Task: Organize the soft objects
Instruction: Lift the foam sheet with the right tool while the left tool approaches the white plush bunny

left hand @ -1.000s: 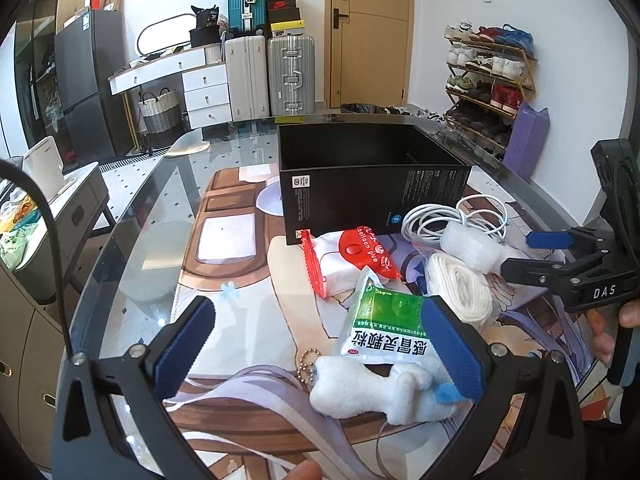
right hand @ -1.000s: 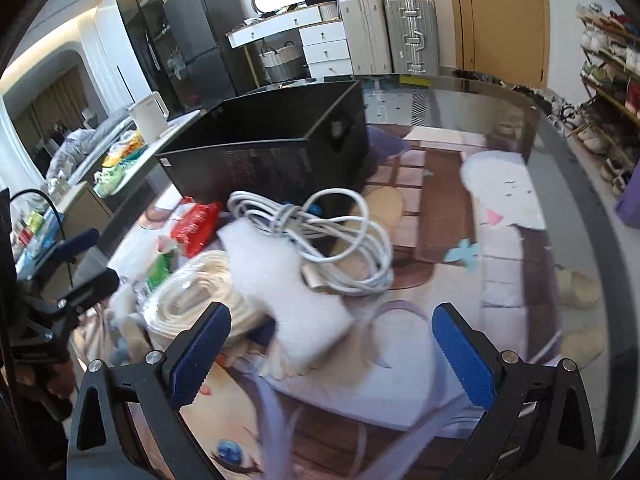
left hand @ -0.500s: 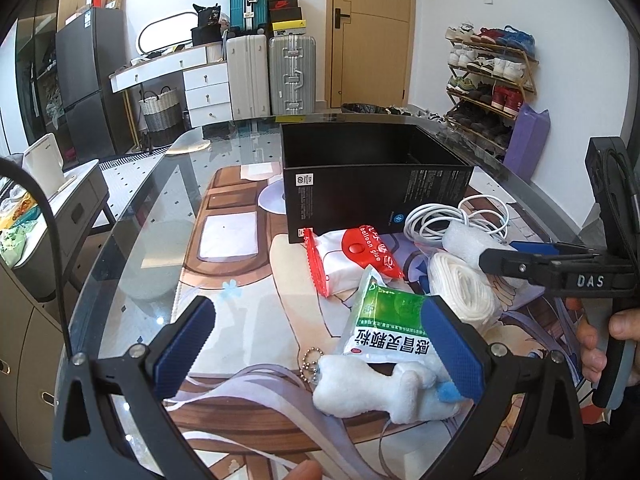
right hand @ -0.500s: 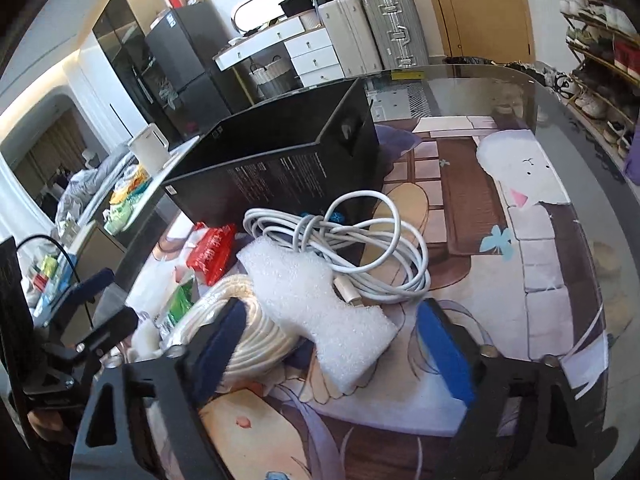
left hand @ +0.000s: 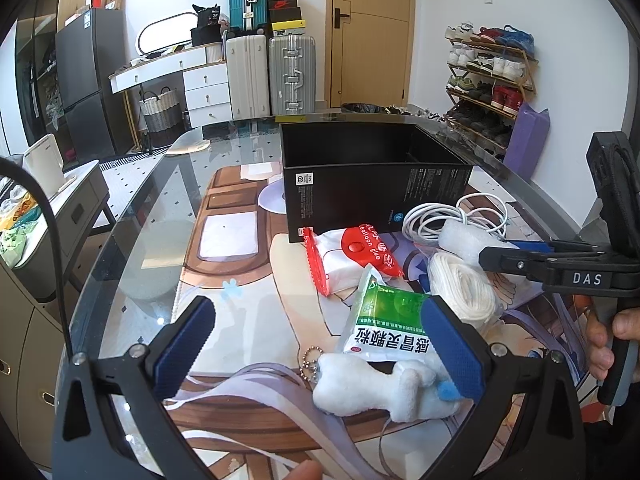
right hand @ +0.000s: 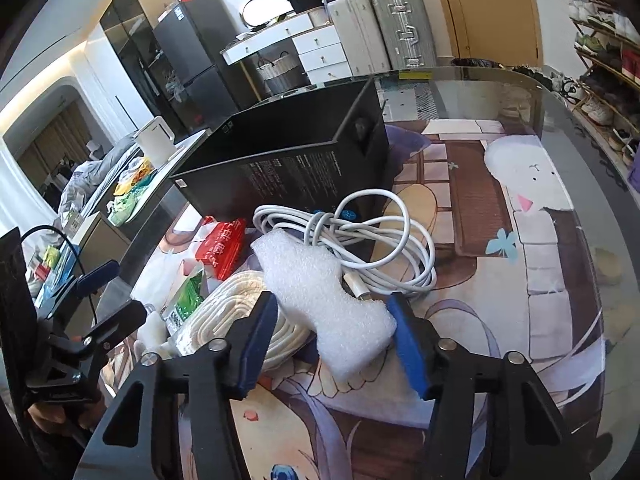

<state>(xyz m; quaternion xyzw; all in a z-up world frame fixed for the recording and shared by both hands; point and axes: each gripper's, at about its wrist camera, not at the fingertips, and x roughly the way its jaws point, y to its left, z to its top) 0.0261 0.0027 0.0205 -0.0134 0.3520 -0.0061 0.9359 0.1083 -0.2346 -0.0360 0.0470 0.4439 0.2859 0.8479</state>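
Glass tabletop (left hand: pixel 132 248) over a printed mat carries the clutter, with suitcases (left hand: pixel 272 72), a door and a shoe rack (left hand: pixel 490 80) behind. At the centre of the work is the foam (right hand: pixel 324 300), a white block lying on the table with one end over the cable (right hand: pixel 384 248) and its near end between the pads of the right gripper (right hand: pixel 332 344). Those pads bracket the foam's near end; the right one appears to touch its edge and the left stands just off it, so the grip looks nearly made but not firm. The block is taken by its narrow end, probably because that end sticks out free of the pile. Just left of the foam lies the rope (right hand: pixel 236 320), a white coil partly under it. Beyond are a green packet (left hand: pixel 384 320), a red-topped pouch (left hand: pixel 352 256) and a plush toy (left hand: pixel 372 388) with a bead chain. Behind them stands the box (left hand: pixel 372 176), black and open-topped, the likely place for the soft things. Spread wide, the left gripper (left hand: pixel 316 344) waits low over the plush and packet, holding nothing.
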